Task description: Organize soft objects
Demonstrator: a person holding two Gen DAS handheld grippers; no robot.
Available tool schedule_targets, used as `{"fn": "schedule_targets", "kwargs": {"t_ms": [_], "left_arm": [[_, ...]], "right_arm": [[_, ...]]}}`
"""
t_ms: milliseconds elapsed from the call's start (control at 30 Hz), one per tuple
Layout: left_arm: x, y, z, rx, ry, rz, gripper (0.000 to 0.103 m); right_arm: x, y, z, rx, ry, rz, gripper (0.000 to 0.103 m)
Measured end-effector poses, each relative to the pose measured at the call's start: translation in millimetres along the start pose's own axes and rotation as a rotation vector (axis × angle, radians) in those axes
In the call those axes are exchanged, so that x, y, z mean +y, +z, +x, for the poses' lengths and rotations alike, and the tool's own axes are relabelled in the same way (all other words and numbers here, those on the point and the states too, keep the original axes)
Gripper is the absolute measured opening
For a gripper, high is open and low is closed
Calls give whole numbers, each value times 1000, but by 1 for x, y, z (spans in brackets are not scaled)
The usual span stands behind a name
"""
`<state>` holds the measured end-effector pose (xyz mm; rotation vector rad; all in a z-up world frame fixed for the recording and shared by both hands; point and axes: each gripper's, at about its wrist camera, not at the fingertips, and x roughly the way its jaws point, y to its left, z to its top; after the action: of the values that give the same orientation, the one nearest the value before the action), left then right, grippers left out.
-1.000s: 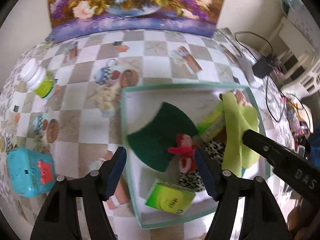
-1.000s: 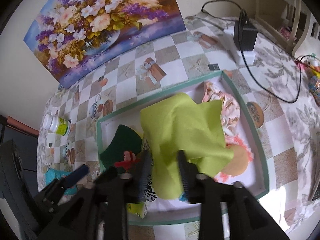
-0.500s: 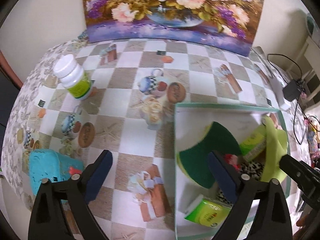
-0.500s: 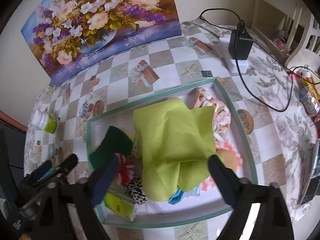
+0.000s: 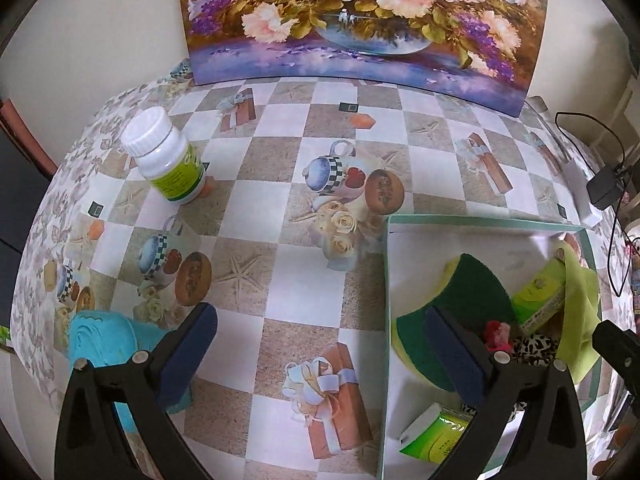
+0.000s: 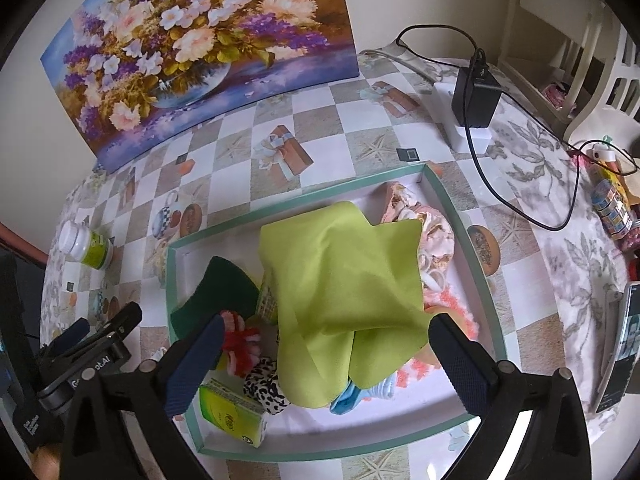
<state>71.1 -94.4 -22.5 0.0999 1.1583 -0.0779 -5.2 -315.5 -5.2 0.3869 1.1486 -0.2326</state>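
Note:
A white tray with a teal rim (image 6: 460, 216) holds a lime cloth (image 6: 340, 280) draped over other soft things. Beside it lie a dark green sponge (image 6: 216, 292), a red and white knitted piece (image 6: 240, 340), a leopard scrunchie (image 6: 264, 384), a green tissue pack (image 6: 232, 408) and a pink floral cloth (image 6: 432, 232). My right gripper (image 6: 326, 332) hangs above the lime cloth, its jaws opening wide, pads clear of the cloth. My left gripper (image 5: 318, 320) straddles the tray's left wall (image 5: 386, 280), jaws opening, nothing held. A turquoise soft item (image 5: 104, 344) lies on the tablecloth under its left finger.
A white pill bottle (image 5: 168, 156) stands at the table's left. A flower painting (image 5: 360, 20) leans against the wall behind. A black charger (image 6: 476, 96) with a cable sits at the back right, and a phone (image 6: 624, 344) lies at the right edge.
My right gripper has let go of the lime cloth, which now lies in the tray, and spread wide. My left gripper has opened and shifted left, off the tray toward the tablecloth.

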Motion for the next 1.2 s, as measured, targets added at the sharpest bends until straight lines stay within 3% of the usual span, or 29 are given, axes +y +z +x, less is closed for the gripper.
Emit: {"fn": "schedule_targets", "kwargs": {"t_ms": [533,1200], "left_arm": [[4,-25,-43,-61,76,62,103],[36,-94,-82,-38,90,48,103]], "right_arm": [[2,-27,-21,-46,-16,-19,103],[24,-97,-45,-50,-33,-141,103]]}}
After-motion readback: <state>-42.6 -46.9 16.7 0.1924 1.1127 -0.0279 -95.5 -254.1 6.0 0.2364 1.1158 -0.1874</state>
